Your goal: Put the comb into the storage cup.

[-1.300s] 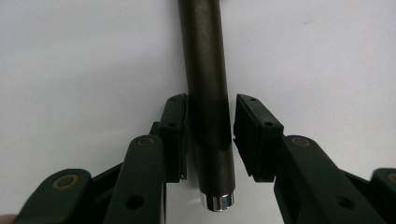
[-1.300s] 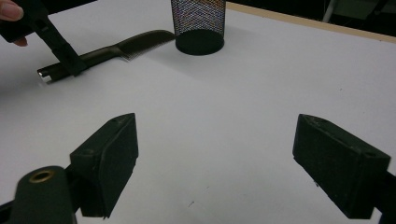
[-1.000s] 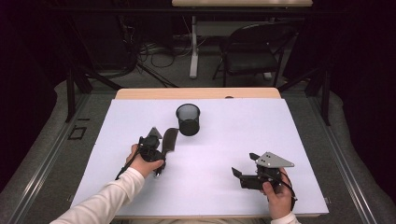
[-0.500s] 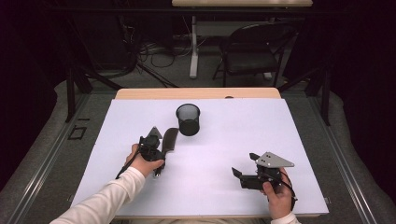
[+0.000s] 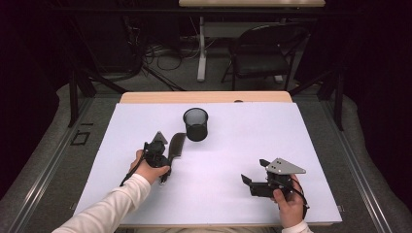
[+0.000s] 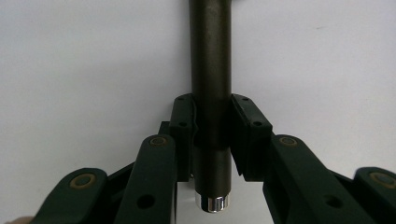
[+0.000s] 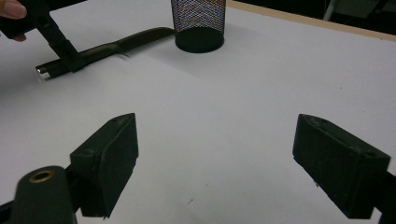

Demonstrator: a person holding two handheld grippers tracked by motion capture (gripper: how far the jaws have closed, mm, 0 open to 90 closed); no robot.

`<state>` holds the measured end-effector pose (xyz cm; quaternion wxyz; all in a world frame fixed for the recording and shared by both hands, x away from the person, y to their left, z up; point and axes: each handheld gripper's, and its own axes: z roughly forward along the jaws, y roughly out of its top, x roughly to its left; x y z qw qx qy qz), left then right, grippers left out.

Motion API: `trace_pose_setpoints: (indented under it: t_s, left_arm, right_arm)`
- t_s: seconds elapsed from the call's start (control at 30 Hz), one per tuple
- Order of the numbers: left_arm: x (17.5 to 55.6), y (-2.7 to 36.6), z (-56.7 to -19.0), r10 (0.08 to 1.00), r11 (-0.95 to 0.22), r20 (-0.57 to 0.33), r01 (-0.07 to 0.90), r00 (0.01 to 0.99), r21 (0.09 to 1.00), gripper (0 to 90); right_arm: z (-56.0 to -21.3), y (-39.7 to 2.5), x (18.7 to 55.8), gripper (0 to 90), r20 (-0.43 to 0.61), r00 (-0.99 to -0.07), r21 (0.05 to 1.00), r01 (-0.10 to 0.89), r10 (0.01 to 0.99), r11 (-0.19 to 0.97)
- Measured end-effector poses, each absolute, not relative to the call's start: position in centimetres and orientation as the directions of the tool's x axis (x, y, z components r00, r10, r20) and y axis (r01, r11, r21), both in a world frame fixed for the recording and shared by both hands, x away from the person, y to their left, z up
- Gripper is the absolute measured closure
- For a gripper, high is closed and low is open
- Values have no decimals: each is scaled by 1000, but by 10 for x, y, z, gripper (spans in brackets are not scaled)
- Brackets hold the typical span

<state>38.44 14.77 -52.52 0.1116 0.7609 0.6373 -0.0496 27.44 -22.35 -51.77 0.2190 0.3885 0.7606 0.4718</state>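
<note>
1 overhead view, 2 close gripper views

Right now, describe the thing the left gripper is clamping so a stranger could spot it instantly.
Start at the white table and find the black mesh cup. Just left of it lies a dark comb, its handle clamped by the left gripper. It is long and flat with fine teeth and a silver handle tip.

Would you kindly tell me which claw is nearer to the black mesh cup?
The left claw, shut on the comb lying just beside the mesh cup. The right claw sits open at the table's near right.
</note>
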Motion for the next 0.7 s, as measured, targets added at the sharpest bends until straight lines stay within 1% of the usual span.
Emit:
trace_pose_setpoints:
  t_s: [0.2, 0.7]
  left_arm:
    - [384, 150, -525, 958, -142, -234, 984, 165, 111, 723]
    - [385, 156, -525, 950, -141, -265, 985, 163, 100, 726]
  right_arm:
    - [-518, -224, 274, 142, 33, -603, 888, 384, 797, 254]
    - [-518, -223, 274, 142, 28, -605, 886, 383, 795, 260]
